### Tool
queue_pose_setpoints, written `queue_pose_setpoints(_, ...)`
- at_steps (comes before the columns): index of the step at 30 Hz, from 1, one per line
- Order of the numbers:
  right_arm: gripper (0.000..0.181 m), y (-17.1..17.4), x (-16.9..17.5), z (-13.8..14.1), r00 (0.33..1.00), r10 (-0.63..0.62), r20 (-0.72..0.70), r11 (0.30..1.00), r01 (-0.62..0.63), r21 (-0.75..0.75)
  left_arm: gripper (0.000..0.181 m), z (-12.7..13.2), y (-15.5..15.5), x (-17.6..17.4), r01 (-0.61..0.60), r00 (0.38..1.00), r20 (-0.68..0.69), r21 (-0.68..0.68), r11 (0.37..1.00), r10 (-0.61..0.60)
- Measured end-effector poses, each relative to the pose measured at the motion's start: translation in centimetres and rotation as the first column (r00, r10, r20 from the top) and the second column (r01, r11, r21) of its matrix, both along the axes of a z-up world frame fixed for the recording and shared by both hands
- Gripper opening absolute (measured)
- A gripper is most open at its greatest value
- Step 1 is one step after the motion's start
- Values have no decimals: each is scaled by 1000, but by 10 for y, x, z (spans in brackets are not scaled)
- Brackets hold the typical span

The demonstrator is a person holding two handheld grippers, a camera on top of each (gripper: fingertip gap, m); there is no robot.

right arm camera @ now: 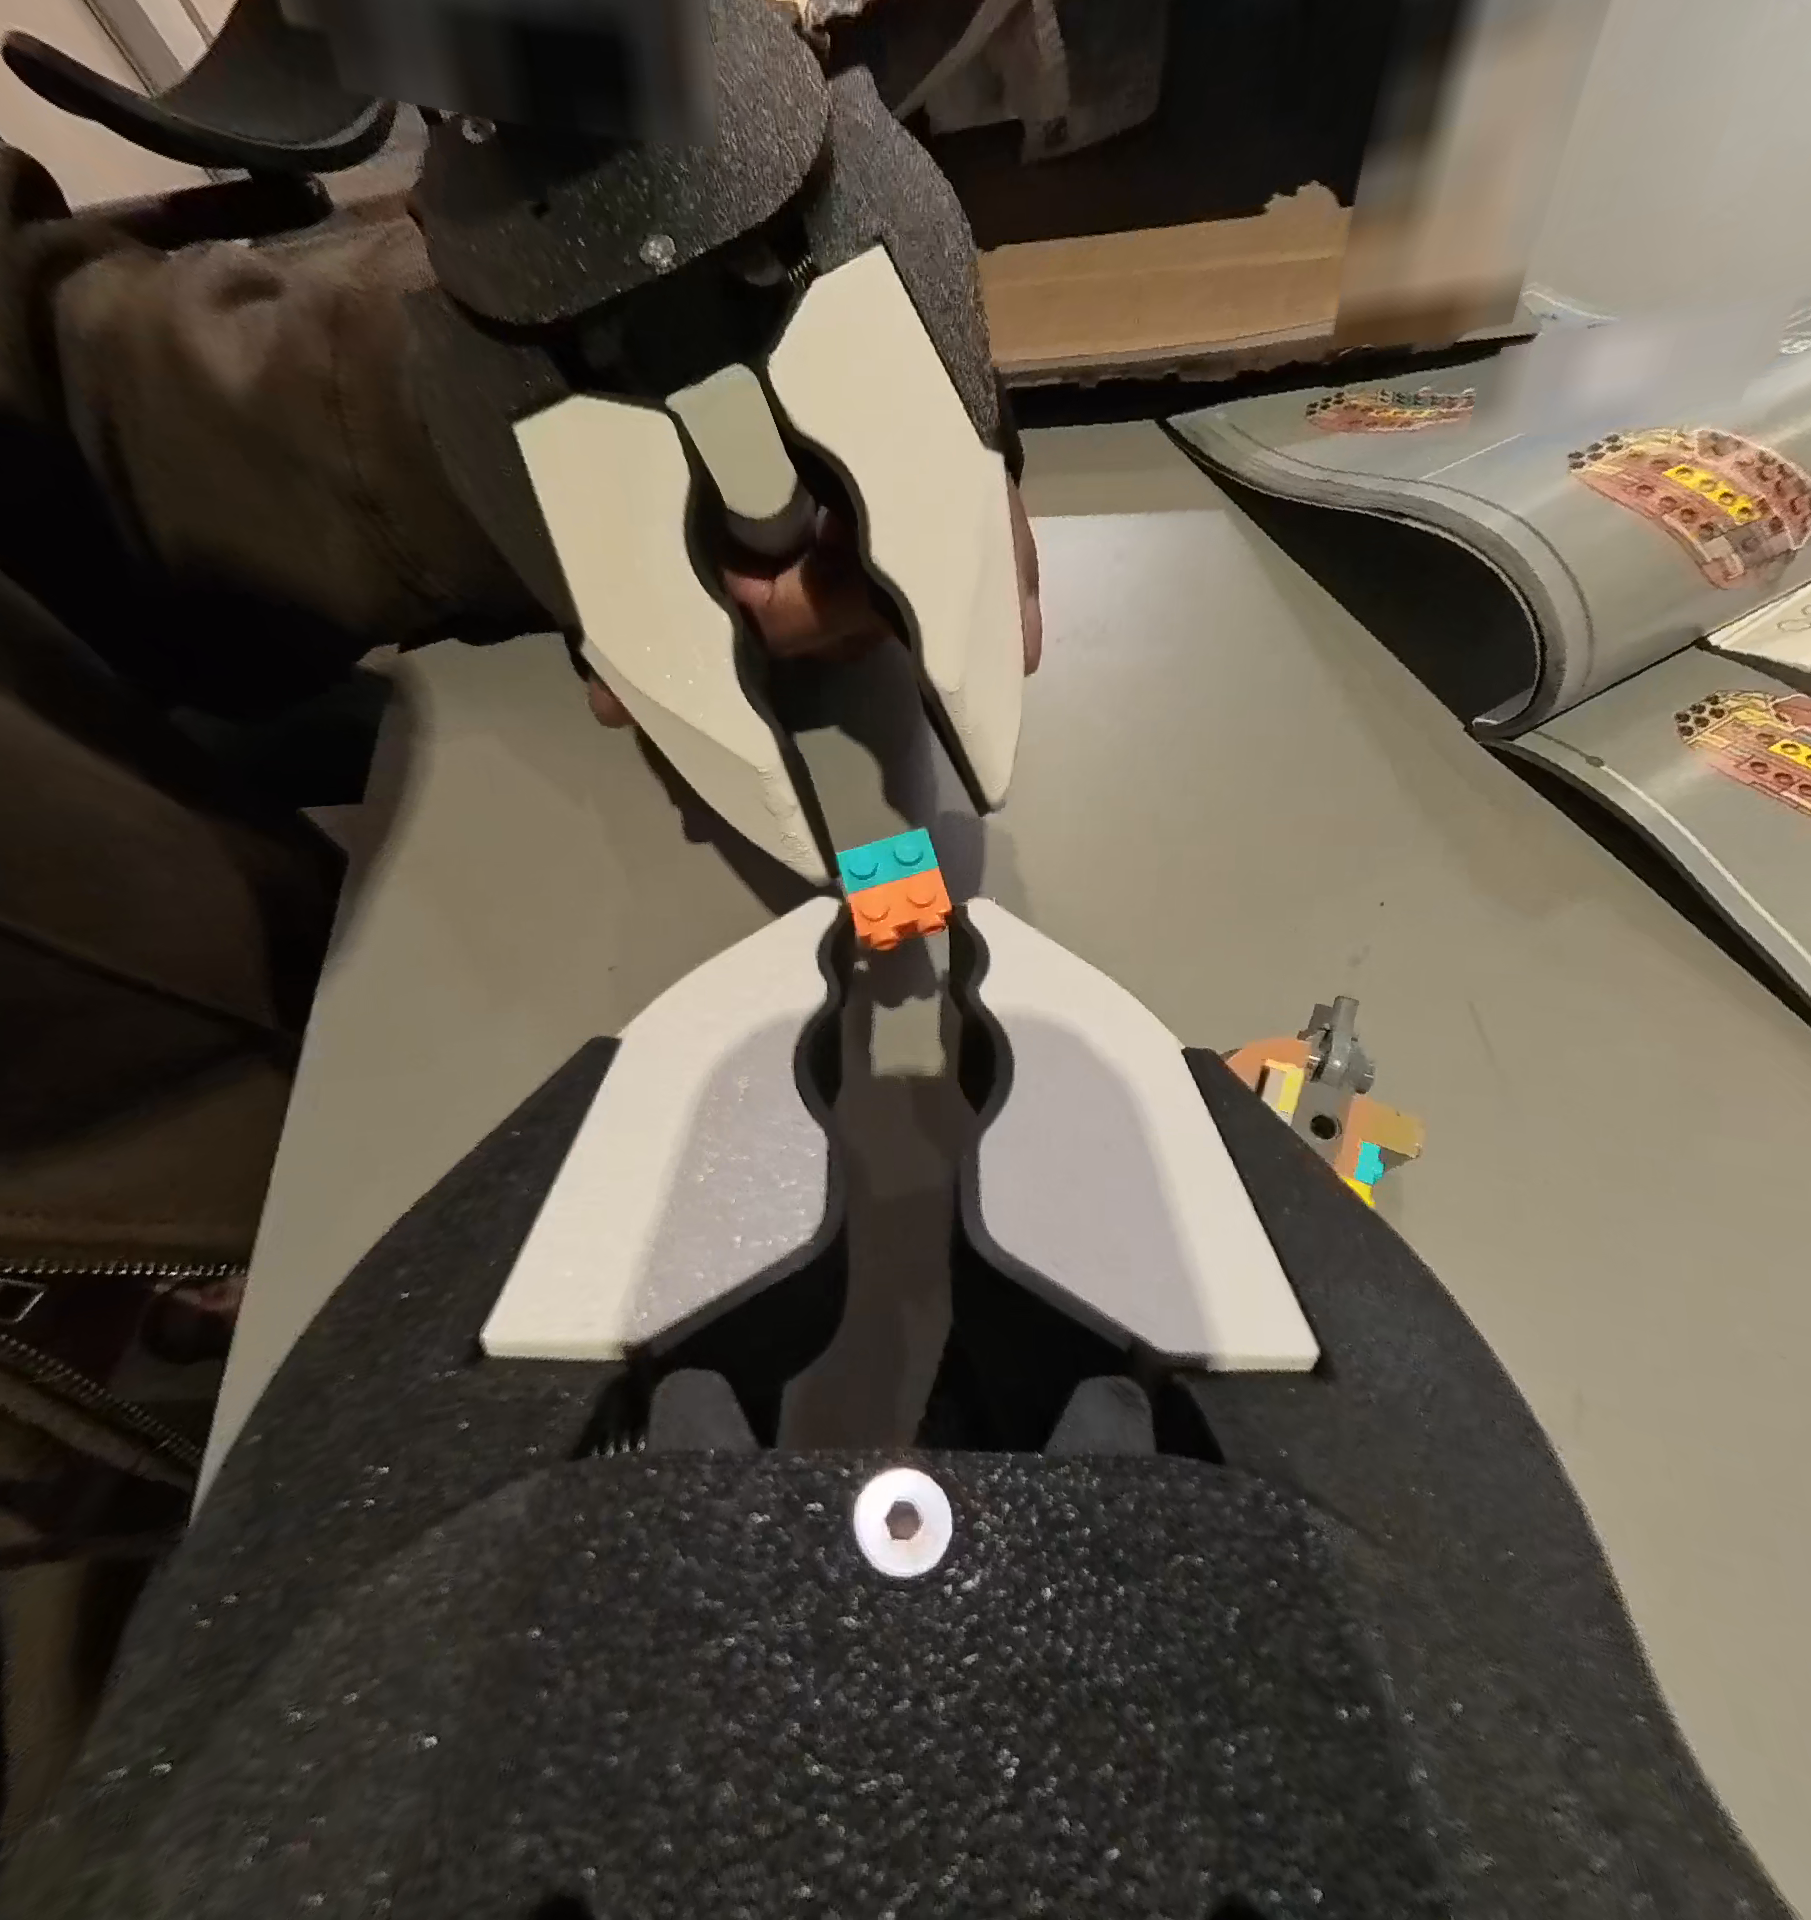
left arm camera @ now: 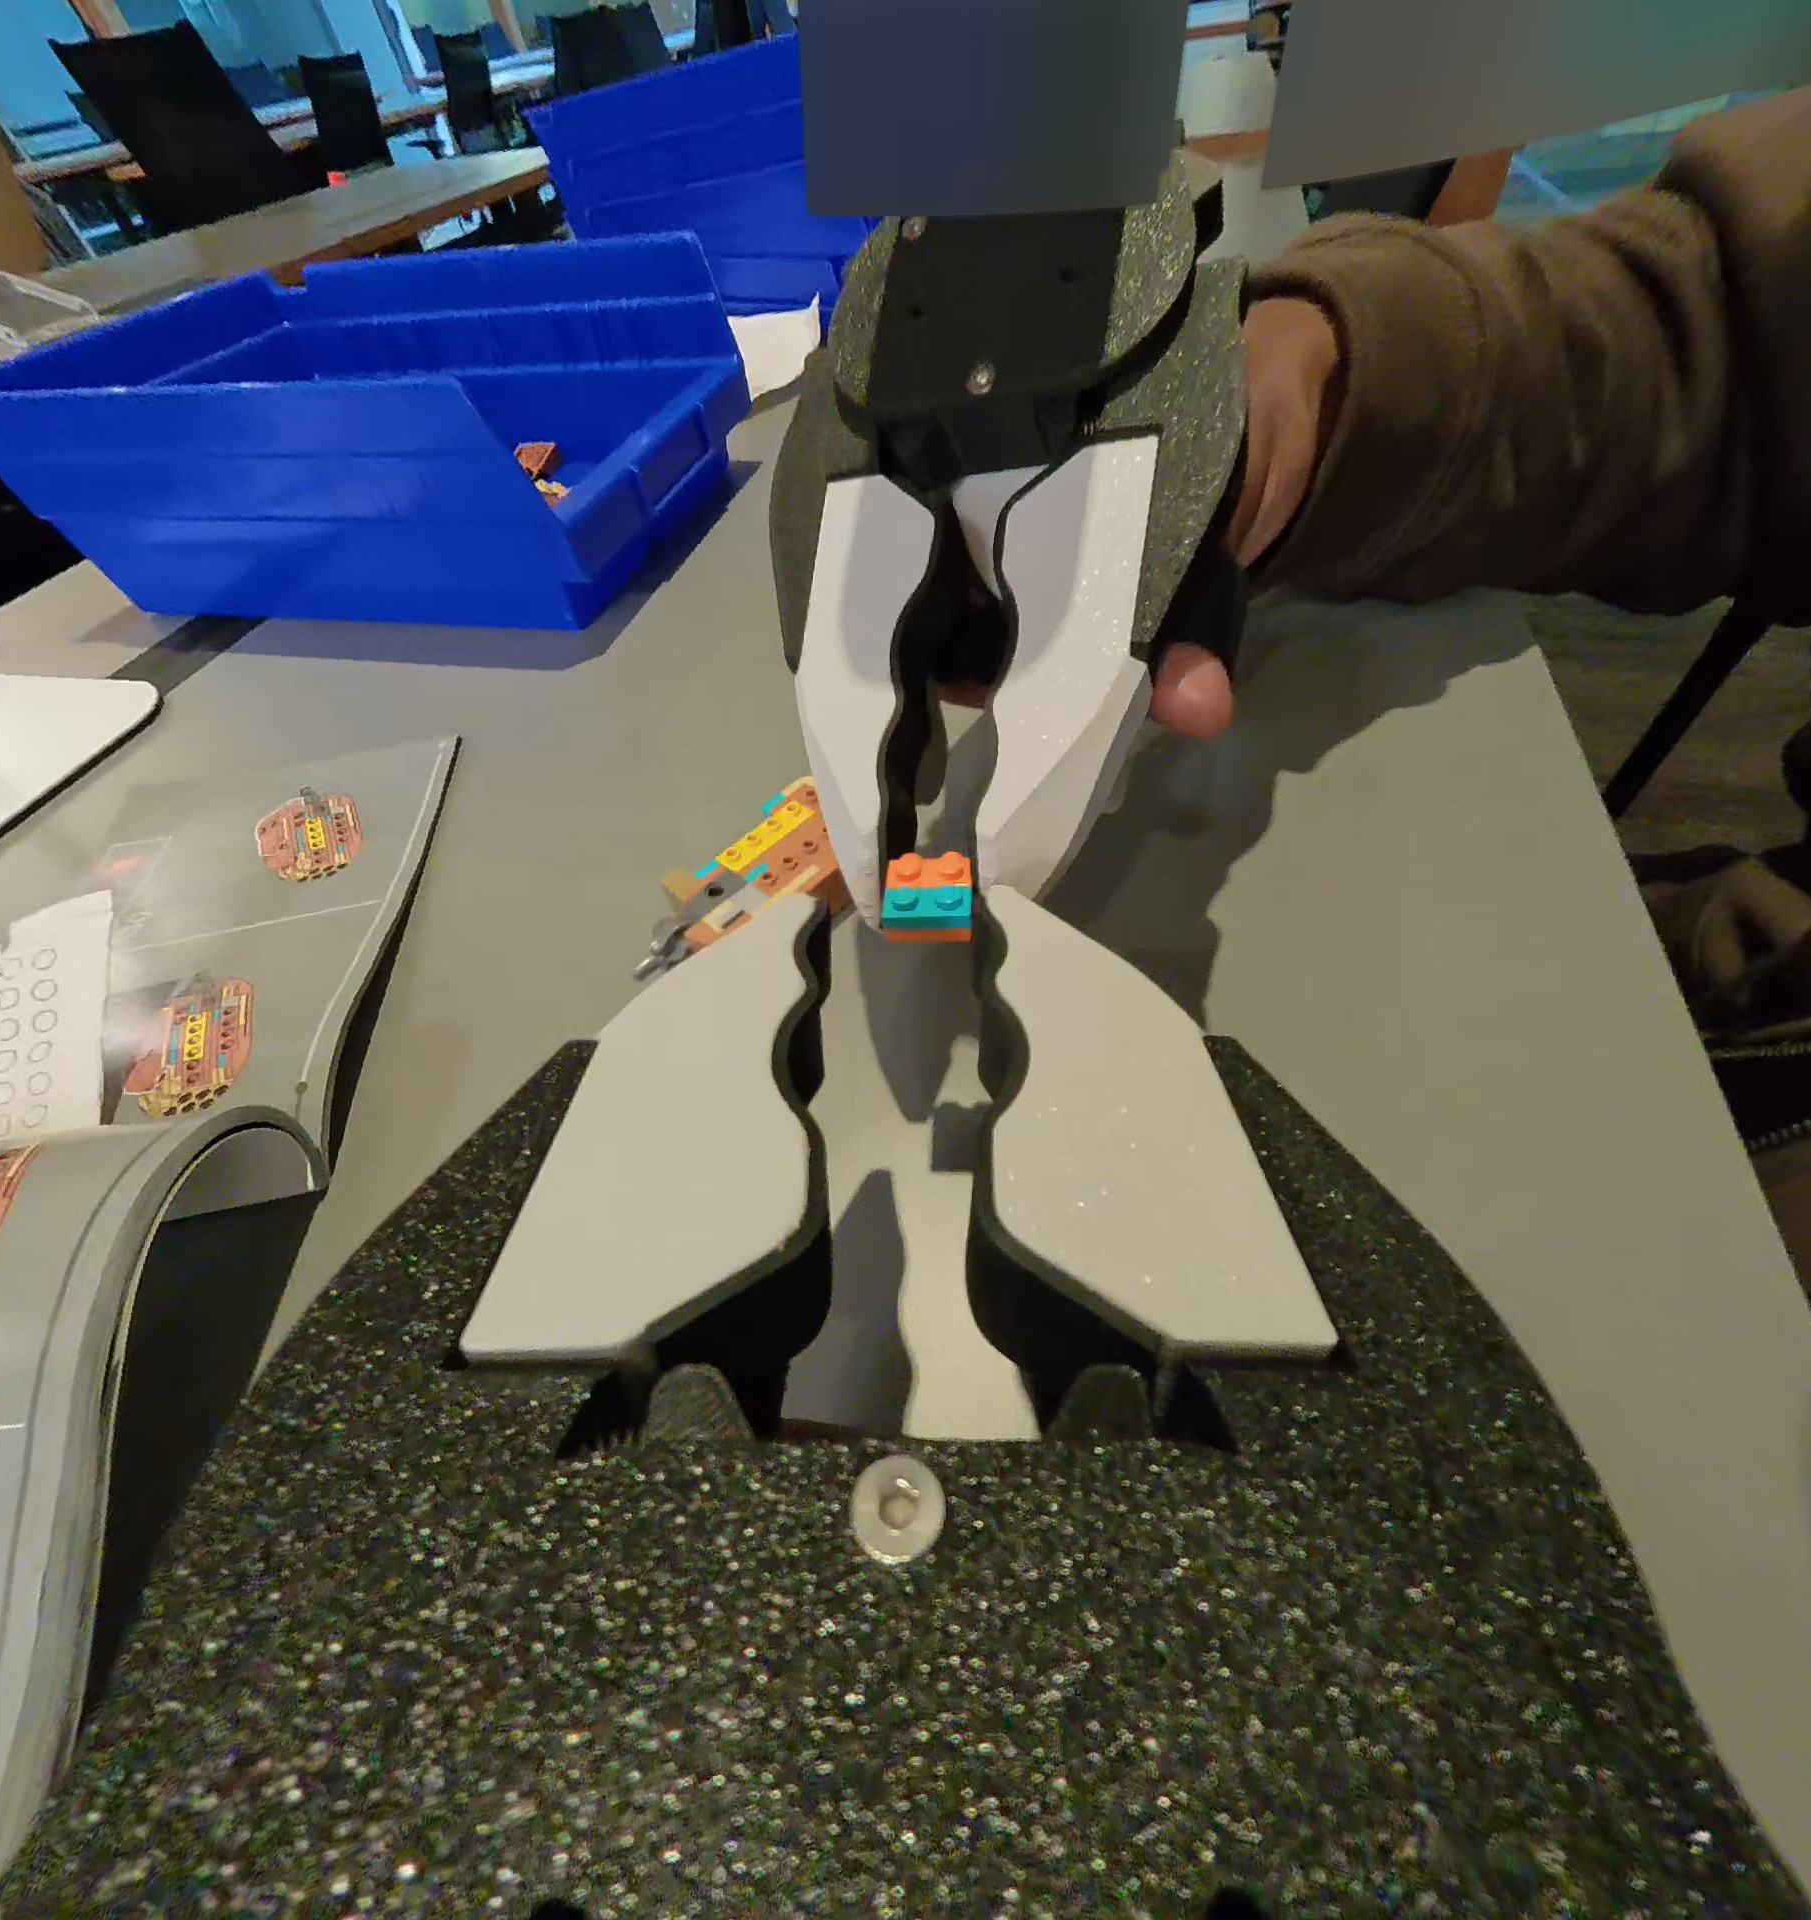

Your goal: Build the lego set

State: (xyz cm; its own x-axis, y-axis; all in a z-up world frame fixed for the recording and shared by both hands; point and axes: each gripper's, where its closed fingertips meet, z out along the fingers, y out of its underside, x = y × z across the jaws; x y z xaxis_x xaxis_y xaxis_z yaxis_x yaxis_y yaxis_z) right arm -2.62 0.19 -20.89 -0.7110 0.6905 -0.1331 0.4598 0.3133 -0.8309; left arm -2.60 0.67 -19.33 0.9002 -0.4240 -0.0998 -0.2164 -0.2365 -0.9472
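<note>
A small stack of orange and teal bricks [left arm camera: 927, 899] is held in the air between the two grippers, which face each other tip to tip. My right gripper [right arm camera: 899, 923] is shut on the orange part of the stack [right arm camera: 896, 920]. In the left wrist view it comes down from above [left arm camera: 932, 878]. My left gripper [left arm camera: 906, 909] is part open around the teal part. One finger [left arm camera: 1026, 997] rests against the stack and the other stands a little apart. A partly built brown, yellow and teal model [left arm camera: 766, 862] lies on the grey table, also in the right wrist view [right arm camera: 1327, 1112].
An open instruction booklet [left arm camera: 257, 935] lies left of the model and also shows in the right wrist view [right arm camera: 1659, 623]. Blue bins [left arm camera: 361, 457] with a few brown pieces stand at the back left. A white board [left arm camera: 28, 748] is at the left edge. A person's sleeve [left arm camera: 1555, 395] is at the right. The tips of both grippers are at nearly the same place.
</note>
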Motion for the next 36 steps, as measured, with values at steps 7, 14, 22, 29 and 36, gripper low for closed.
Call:
queue_pose_setpoints(7, 18, 3, -2, -33, 995, -47, 93, 991, 35, 131, 30, -3, -1, -16, -76, 997, 21, -5, 997, 76)
queue_pose_setpoints(14, 18, 6, -2, -54, 991, -64, 114, 971, 35, 236, 31, -4, 1, -25, -123, 992, 21, -2, 992, 123)
queue_pose_setpoints(22, 21, 3, 1, -52, 993, -55, 107, 977, 31, 212, 33, -4, 2, -27, -135, 990, 30, 5, 991, 135)
queue_pose_setpoints(29, 28, 6, 2, -36, 998, -47, 45, 983, 39, 179, 33, -2, 1, -21, -108, 994, 24, 28, 994, 108)
queue_pose_setpoints(36, 30, 51, -14, 21, 973, -130, -192, 985, 149, 88, 33, -1, 3, -25, -137, 991, 5, 42, 990, 137)
